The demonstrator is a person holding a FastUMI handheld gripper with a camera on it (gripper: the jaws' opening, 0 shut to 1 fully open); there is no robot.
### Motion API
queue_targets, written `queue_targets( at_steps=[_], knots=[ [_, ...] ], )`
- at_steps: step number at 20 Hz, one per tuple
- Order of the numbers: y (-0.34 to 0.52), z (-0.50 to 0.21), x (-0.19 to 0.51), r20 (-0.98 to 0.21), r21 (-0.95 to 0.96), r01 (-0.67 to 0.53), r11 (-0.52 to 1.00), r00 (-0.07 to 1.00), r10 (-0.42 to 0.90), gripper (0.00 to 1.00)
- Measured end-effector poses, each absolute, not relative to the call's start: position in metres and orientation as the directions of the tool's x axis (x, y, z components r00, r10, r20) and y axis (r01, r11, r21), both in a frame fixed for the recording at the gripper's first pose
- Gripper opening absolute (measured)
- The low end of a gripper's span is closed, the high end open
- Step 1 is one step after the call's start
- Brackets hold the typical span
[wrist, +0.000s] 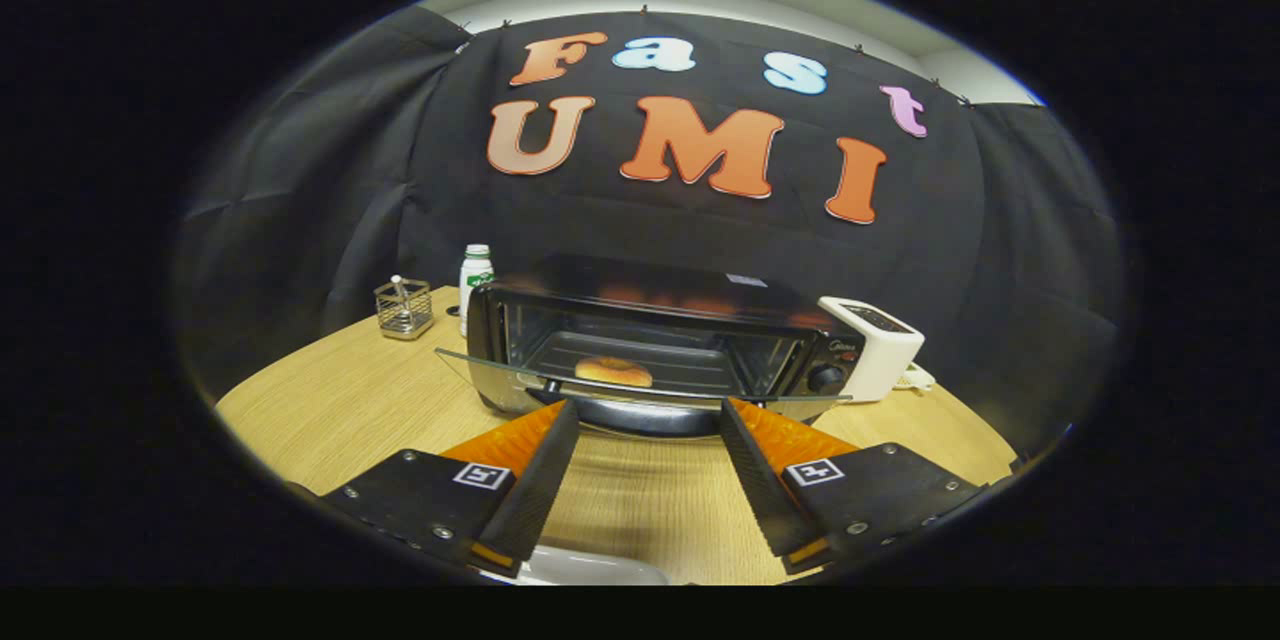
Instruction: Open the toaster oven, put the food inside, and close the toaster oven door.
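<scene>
Oven open, bun inside, fingers wide and empty.

The gripper [648,420] holds nothing, its fingers spread apart. Just beyond the tips the toaster oven [660,340] stands on the wooden table [350,400], its glass door [480,375] dropped flat; the bun [613,371], perhaps a bagel, lies on the rack, ahead between the fingers.

Low, near, facing toaster oven [660,345]
</scene>
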State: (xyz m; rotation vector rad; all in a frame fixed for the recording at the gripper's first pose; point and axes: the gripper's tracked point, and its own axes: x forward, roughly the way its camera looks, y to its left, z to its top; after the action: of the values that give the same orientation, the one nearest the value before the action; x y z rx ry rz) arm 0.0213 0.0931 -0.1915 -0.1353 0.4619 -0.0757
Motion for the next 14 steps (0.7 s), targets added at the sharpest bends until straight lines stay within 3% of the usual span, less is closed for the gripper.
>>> queue_targets(
  at_steps=[4, 7, 11, 14],
  knots=[
    [0.088, -0.185, 0.051, -0.389, -0.184, 0.056, 0.981, 0.913, -0.125, 0.86],
    [0.100, -0.210, 0.065, -0.484, -0.114, 0.024, 0.993, 0.872, -0.076, 0.86],
    [0.094, -0.192, 0.084, -0.387, -0.179, 0.051, 0.982, 0.915, -0.118, 0.84],
    [0.102, -0.189, 0.081, -0.391, -0.142, 0.025, 0.990, 0.917, -0.080, 0.84]
  ],
)
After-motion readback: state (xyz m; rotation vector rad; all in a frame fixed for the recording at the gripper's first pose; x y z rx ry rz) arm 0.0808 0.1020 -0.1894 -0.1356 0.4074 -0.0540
